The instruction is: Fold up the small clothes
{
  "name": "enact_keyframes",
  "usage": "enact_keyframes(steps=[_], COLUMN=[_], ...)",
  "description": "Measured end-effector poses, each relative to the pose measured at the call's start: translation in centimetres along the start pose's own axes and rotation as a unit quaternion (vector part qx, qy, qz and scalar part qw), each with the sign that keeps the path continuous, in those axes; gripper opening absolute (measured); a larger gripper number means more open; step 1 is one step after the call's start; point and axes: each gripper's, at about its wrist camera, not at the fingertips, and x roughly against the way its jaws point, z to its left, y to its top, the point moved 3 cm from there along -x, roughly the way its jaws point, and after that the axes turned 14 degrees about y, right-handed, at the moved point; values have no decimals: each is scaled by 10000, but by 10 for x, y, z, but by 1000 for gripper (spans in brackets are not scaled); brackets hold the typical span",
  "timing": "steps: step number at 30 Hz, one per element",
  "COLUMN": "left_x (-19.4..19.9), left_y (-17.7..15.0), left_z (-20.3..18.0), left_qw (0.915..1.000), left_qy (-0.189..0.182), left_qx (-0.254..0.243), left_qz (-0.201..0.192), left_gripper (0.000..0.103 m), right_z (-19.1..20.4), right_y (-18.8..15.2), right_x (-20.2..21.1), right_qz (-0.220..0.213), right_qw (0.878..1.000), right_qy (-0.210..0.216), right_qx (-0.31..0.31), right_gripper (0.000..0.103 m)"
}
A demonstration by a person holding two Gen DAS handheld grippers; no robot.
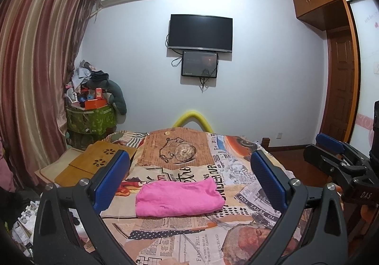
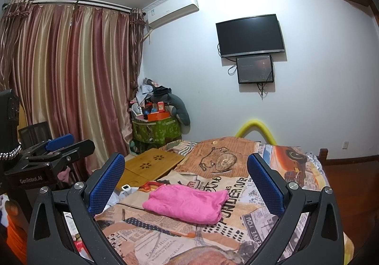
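Observation:
A pink garment [image 1: 180, 198] lies folded into a flat rectangle on the patterned bedspread [image 1: 189, 241]. My left gripper [image 1: 189, 161] hovers above and short of it, open, blue pads wide apart with nothing between them. The right wrist view shows the same pink garment [image 2: 187, 203] lying ahead of my right gripper [image 2: 186, 163], which is also open and empty. At the right edge of the left wrist view the right gripper [image 1: 331, 146] appears from the side. The left gripper [image 2: 59, 144] shows at the left edge of the right wrist view.
A wooden lap tray [image 2: 151, 165] lies on the bed's left side, with a small white device [image 2: 125, 188] near it. A cluttered green box [image 2: 156, 130] stands in the corner by the curtains [image 2: 71, 80]. A yellow foam tube [image 2: 255, 130] arches behind the bed. Screens [image 2: 251, 35] hang on the wall.

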Motion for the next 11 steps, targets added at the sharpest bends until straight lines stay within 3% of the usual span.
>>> enact_keyframes(steps=[11], left_x=[-4], left_y=[-1], left_z=[3], left_qw=[10000], left_qy=[-94], left_qx=[-1], left_qz=[28], left_gripper=[103], right_z=[0], right_y=[-1], right_x=[-3], right_qz=[52], right_qw=[10000], right_qy=[-20], right_qx=[-34], right_gripper=[102])
